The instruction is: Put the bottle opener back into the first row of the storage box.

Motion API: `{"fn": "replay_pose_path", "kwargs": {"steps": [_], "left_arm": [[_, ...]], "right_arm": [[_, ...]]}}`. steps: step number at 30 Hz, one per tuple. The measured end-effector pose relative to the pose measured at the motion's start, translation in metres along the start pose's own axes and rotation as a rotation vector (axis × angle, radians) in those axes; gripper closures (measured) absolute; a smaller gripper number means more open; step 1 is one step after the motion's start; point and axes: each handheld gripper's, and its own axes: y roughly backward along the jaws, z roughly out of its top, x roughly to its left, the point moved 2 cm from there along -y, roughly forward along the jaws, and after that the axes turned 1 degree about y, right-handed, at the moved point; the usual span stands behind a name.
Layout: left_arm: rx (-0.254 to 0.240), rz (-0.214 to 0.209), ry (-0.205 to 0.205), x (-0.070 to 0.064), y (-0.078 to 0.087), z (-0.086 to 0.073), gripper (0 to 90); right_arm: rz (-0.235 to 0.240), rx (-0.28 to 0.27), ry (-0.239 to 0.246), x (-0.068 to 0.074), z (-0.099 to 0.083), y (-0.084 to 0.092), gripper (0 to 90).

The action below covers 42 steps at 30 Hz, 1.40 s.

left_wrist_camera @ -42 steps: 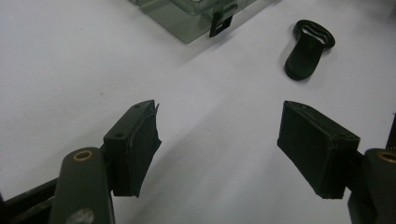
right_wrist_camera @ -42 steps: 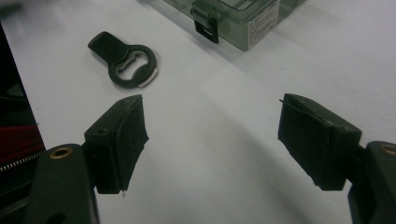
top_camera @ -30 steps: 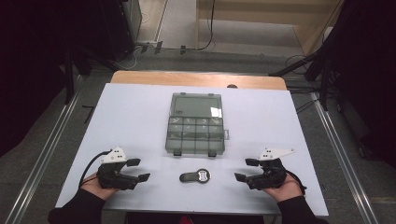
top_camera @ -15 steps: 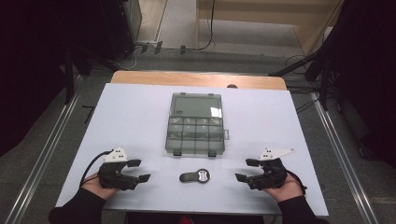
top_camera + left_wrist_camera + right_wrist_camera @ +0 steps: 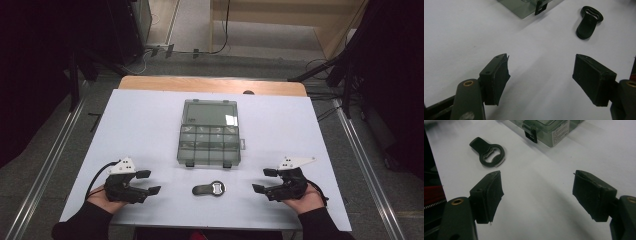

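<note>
Lower left of the high view, the left gripper [image 5: 150,182] sits low over the white table [image 5: 145,125], jaws spread wide with nothing between them; its own view confirms bare tabletop in the gap. Sliding toward centre, low in the frame, there's the bottle opener [image 5: 209,189], a flat black piece lying well apart from both grippers and just in front of the clear compartment box [image 5: 209,133], which sits mid-frame with its lid down and latches facing the person. That opener looks light, stiff and thin, lying flush on a smooth surface, so I'd expect it to slide if nudged; the solid handle end seems the better place to pinch, edge to edge, rather than the ring. Over at the lower right, the right gripper [image 5: 264,180] mirrors its partner: jaws wide apart, empty, with the opener at the upper left of its own view [image 5: 487,151].
</note>
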Motion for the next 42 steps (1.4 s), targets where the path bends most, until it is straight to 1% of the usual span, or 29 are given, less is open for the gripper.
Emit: {"fn": "replay_pose_path", "kwargs": {"steps": [3,4,5,6,7,8,9,10,11,12,16,17,18,23,29,30,34,36,42], "left_arm": [[-0.002,0.001,-0.005,0.000,0.000,0.000,28.4],[-0.002,0.002,-0.005,0.000,0.000,0.000,28.4],[-0.003,0.003,-0.005,0.000,0.000,0.000,28.4],[-0.003,0.003,-0.005,0.000,0.000,0.000,28.4],[-0.003,0.003,-0.005,0.000,0.000,0.000,28.4],[0.000,0.005,-0.007,0.000,0.000,0.000,28.4],[0.000,0.005,-0.007,0.000,0.000,0.000,28.4],[0.005,0.008,-0.011,-0.001,0.000,0.000,28.4],[0.005,0.008,-0.011,-0.001,0.000,0.000,28.4],[0.005,0.011,-0.011,-0.001,0.001,0.000,28.3],[-0.001,0.012,-0.006,-0.001,0.001,-0.001,28.3],[-0.001,0.012,-0.005,-0.001,0.001,-0.001,28.3],[-0.001,0.012,-0.005,-0.001,0.001,-0.001,28.3],[0.000,0.009,-0.006,-0.001,0.001,-0.001,28.4],[-0.004,0.005,-0.009,-0.001,0.001,-0.001,28.4],[-0.004,0.004,-0.009,-0.001,0.001,-0.001,28.4],[-0.006,0.004,-0.009,-0.002,0.001,-0.001,28.4],[-0.005,0.005,-0.011,-0.002,0.001,-0.001,28.4],[-0.006,0.006,-0.013,-0.002,0.000,-0.001,28.4]], "right_arm": [[0.013,-0.004,0.050,-0.001,0.002,0.001,24.8],[0.020,-0.003,0.057,-0.002,0.002,0.001,24.7],[0.042,0.003,0.068,-0.003,0.004,-0.001,24.8],[0.049,0.005,0.080,-0.003,0.004,-0.002,24.7],[0.049,0.005,0.080,-0.003,0.004,-0.002,24.7],[0.064,0.015,0.121,-0.002,0.007,-0.004,24.4],[0.064,0.015,0.121,-0.002,0.007,-0.004,24.4],[0.074,0.022,0.157,-0.001,0.009,-0.006,24.1],[0.074,0.022,0.157,-0.001,0.009,-0.006,24.1],[0.088,0.021,0.164,0.000,0.012,-0.008,24.0],[0.103,0.029,0.170,0.000,0.016,-0.011,23.9],[0.107,0.029,0.178,0.000,0.017,-0.011,23.9],[0.109,0.030,0.173,0.000,0.018,-0.011,23.9],[0.123,0.019,0.179,0.001,0.025,-0.013,23.9],[0.144,0.020,0.193,0.005,0.033,-0.019,23.9],[0.150,0.021,0.204,0.006,0.036,-0.020,23.9],[0.159,0.017,0.219,0.009,0.040,-0.023,23.9],[0.160,0.020,0.221,0.010,0.040,-0.023,23.9],[0.186,0.033,0.230,0.013,0.045,-0.028,23.9]]}}
